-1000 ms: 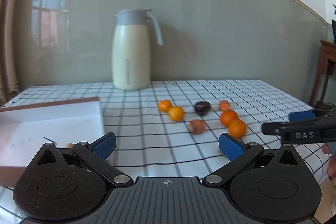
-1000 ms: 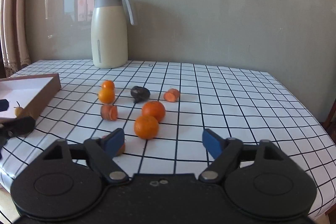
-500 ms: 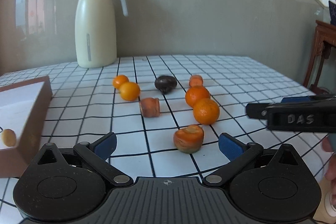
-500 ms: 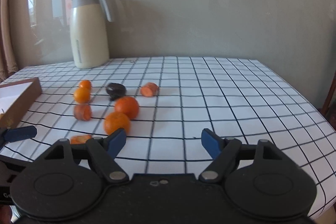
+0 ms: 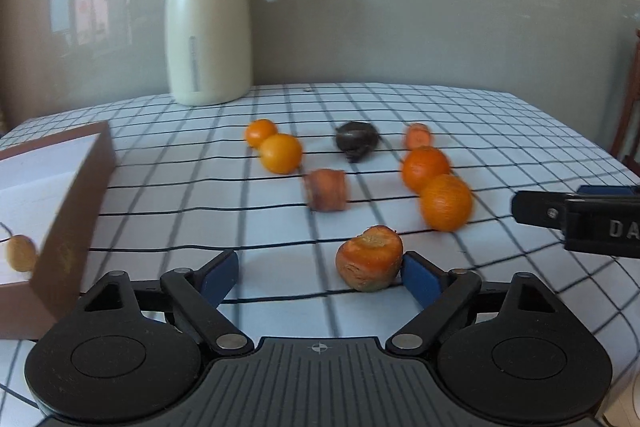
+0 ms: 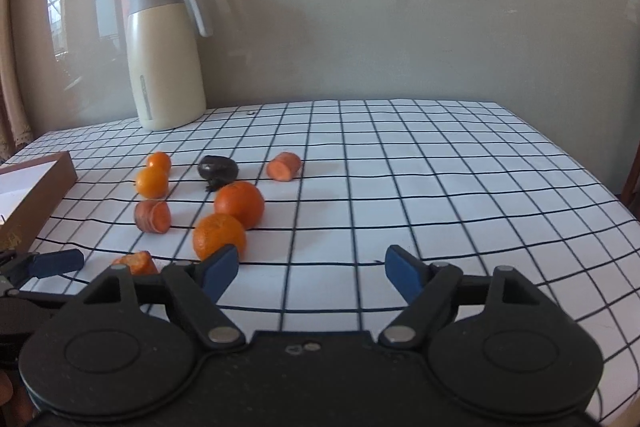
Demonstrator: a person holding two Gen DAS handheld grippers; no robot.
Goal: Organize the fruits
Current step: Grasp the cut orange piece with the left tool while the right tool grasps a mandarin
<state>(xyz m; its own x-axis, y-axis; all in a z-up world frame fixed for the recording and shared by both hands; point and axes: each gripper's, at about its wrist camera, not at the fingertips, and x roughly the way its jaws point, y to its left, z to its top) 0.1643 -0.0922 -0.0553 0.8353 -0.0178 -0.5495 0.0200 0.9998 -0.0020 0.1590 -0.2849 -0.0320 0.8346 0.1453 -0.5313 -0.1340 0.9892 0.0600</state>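
From my left tool [image 5: 320,273] I look down at the counter under its white cloth with black grid lines [image 5: 480,115]. Its jaws have just been closing and stand apart, with the stubby orange carrot piece with the rough cut top [image 5: 369,257] between them (it touches the right blue pad, well apart from the left pad). Farther off lie a second carrot chunk [image 5: 326,189], two large tangerines [image 5: 437,189] touching each other, two smaller round orange fruits [image 5: 274,146] also touching, a dark purple-black fruit [image 5: 356,140] and a third carrot piece [image 5: 418,136]. The brown cardboard box with a white inside [image 5: 76,203] sits at the left, holding one small yellowish fruit [image 5: 21,252]. A cream jug with a grey lid and handle [image 5: 210,19] stands at the back. My right tool's black finger shows at the right edge.

From my right tool [image 6: 312,271] the jaws are wide with only cloth between them; the nearest tangerine [image 6: 219,235] sits just behind the left pad. The carrot piece [image 6: 136,262] and my left tool's blue tip [image 6: 56,262] show low on the left
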